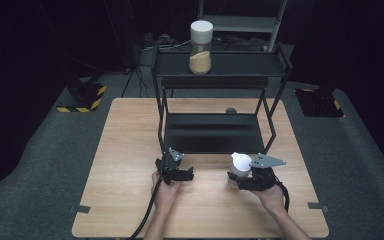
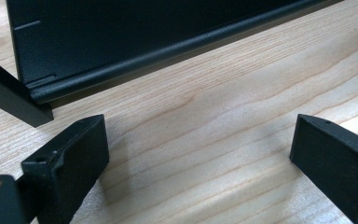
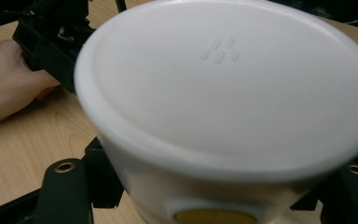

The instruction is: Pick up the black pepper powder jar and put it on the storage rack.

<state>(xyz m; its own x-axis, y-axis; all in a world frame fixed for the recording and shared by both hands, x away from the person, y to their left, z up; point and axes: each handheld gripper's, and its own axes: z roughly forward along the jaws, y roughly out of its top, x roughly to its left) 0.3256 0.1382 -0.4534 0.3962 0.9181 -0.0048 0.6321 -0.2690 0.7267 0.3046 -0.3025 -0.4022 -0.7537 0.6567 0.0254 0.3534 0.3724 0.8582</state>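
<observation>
From the high view I had the right gripper (image 1: 240, 181) clamped on a white-lidded jar (image 1: 239, 165) near the front right of the wooden table (image 1: 130, 165), just in front of the black rack (image 1: 215, 132). In the right gripper view the jar's white lid (image 3: 223, 88) sat close to the lens, slightly blurred, with my black jaws pressed against the jar's sides below the lid; a yellowish patch showed through the wall at the bottom edge. The jar looked tilted in the high view, its lid leaning toward the rack. I could not tell whether its base touched the table.

My left gripper (image 1: 176, 169) rested to the left of it, near the rack's front left leg, jaws apart with nothing between them. Its own view showed bare wood between the two black pads (image 2: 74, 158) and the rack's lower shelf edge (image 2: 168, 51) just ahead.

A second jar (image 1: 200, 47), white lid and tan contents, stood upright on the rack's top shelf
</observation>
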